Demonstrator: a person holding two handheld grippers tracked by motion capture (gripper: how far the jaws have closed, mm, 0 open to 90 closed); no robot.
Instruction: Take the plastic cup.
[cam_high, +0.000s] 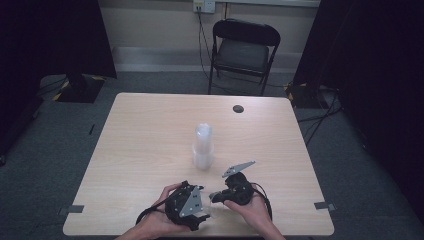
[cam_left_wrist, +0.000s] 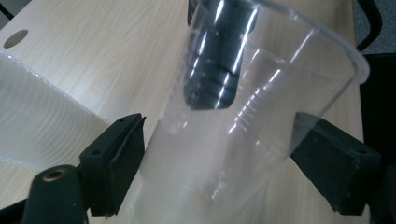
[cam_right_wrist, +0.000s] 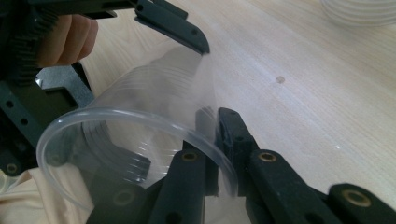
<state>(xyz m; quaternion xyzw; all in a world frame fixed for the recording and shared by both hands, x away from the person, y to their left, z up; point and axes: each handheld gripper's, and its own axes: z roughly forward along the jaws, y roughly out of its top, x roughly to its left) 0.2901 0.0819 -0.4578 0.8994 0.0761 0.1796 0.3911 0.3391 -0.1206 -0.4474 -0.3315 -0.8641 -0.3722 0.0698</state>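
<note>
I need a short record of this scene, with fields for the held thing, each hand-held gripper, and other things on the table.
held thing: clear plastic cup, tilted
right hand-held gripper: shut on the cup's rim wall
left hand-held gripper: jaws around the cup's body; contact unclear
also on table: stack of cups
surface: wooden table

Both grippers are black and blocky. Left gripper (cam_high: 202, 216) carries a grey three-cornered plate on top, dotted with small holes; right gripper (cam_high: 216, 196) bears the same kind of plate, raised on a short post. A black cable loops off each body — one trailing past the left hand (cam_high: 159, 220), one curling beside the right hand (cam_high: 252, 210). Forearms bare, no sleeves seen. Up close, the jaws are matte black bars with angular tips, pinned by brass-coloured rivets and small screw holes; the left gripper's inner pads look ridged, rubbery, slightly worn at the edges.
</note>
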